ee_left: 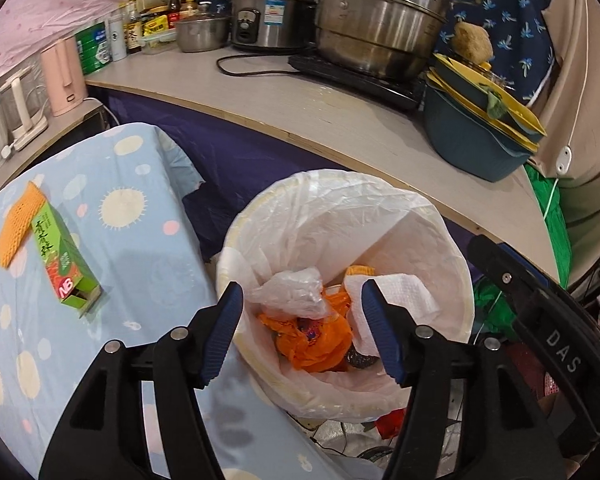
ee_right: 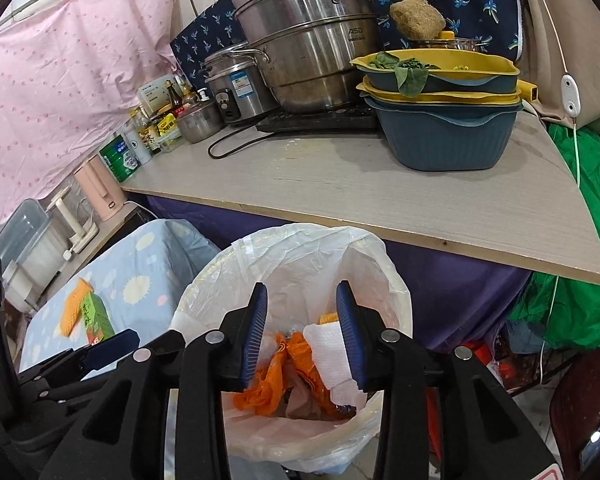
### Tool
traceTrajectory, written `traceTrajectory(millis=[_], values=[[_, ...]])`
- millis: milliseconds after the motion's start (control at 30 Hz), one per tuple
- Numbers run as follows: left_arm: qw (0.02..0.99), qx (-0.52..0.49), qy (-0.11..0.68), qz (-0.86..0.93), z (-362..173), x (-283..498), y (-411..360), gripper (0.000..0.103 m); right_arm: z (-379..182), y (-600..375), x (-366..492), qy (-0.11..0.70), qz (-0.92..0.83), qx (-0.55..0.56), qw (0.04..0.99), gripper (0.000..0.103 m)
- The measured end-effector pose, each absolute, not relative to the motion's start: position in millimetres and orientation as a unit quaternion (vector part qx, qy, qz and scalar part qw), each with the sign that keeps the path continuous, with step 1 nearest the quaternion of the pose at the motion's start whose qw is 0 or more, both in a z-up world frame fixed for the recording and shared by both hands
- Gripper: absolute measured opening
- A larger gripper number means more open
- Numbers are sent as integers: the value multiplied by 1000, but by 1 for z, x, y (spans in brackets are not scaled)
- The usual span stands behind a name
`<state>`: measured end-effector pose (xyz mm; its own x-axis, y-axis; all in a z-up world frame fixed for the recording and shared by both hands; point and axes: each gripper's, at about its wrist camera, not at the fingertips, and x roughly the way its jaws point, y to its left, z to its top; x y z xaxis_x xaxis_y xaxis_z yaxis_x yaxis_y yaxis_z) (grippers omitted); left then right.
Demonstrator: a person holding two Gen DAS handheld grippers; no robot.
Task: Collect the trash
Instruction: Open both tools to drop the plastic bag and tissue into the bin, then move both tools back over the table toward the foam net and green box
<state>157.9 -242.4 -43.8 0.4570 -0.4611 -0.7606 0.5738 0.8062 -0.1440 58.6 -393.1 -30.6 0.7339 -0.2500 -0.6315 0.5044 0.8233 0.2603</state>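
A round bin with a white liner [ee_left: 380, 208] stands below both grippers. Inside it lie an orange plastic bag [ee_left: 316, 340], a clear crumpled bag [ee_left: 296, 288] and a white paper towel [ee_left: 400, 296]. My left gripper [ee_left: 302, 292] hovers over the bin's mouth, open, with nothing between its blue pads. My right gripper [ee_right: 302, 288] hangs above the same bin [ee_right: 300, 248], also open and holding nothing. On the blue dotted cloth [ee_left: 140, 248] to the left of the bin, a green carton [ee_left: 66, 256] lies beside an orange mesh pad [ee_left: 18, 224].
A grey counter [ee_right: 380, 192] juts over the bin's far side, carrying steel pots [ee_right: 308, 52], a rice cooker [ee_right: 236, 88], stacked blue and yellow basins [ee_right: 444, 120] and bottles. Green bags [ee_right: 572, 280] sit at the right. A pink kettle [ee_left: 62, 76] stands at the left.
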Motion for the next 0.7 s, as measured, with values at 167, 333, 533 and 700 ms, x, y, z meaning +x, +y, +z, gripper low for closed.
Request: traceTrajectory(millis=[167, 333, 533, 700], values=[[859, 51, 422, -286, -39, 161, -221, 59, -28, -379, 61, 301, -199, 205, 910, 40], [868, 42, 419, -262, -34, 164, -196, 59, -26, -362, 63, 303, -187, 200, 913, 45], [878, 33, 413, -239, -27, 166, -166, 59, -22, -337, 69, 305, -171, 192, 917, 47], [881, 27, 417, -221, -26, 169, -141, 59, -21, -313, 77, 310, -154, 183, 920, 51]])
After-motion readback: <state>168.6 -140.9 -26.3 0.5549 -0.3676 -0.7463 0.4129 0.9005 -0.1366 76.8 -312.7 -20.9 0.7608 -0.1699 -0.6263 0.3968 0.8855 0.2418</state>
